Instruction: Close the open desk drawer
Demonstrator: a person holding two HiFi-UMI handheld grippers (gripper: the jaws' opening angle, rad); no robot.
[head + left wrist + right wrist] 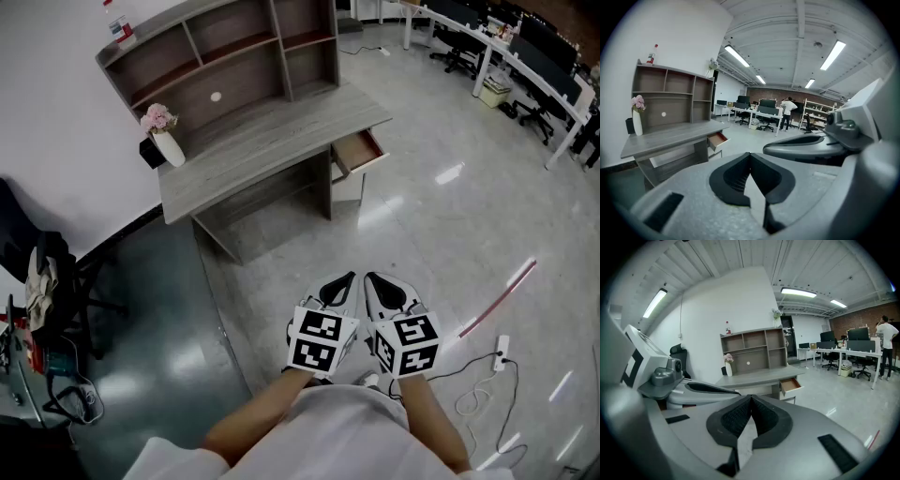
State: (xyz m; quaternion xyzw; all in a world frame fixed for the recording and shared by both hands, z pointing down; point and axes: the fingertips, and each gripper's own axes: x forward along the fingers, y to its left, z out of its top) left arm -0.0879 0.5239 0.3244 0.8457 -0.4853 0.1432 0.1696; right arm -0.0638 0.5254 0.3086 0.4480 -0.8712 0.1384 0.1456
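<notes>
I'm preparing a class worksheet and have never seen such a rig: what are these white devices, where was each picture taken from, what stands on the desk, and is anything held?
A person carries two two-jaw grippers; the patterned cubes belong to them. One picture looks down from a camera on the person's head. The others come from cameras riding on the left gripper and the right gripper, looking along their jaws. Both are shut and hold nothing. Ahead stands a grey desk carrying a shelf unit and a white vase of pink flowers. Its drawer is open.
</notes>
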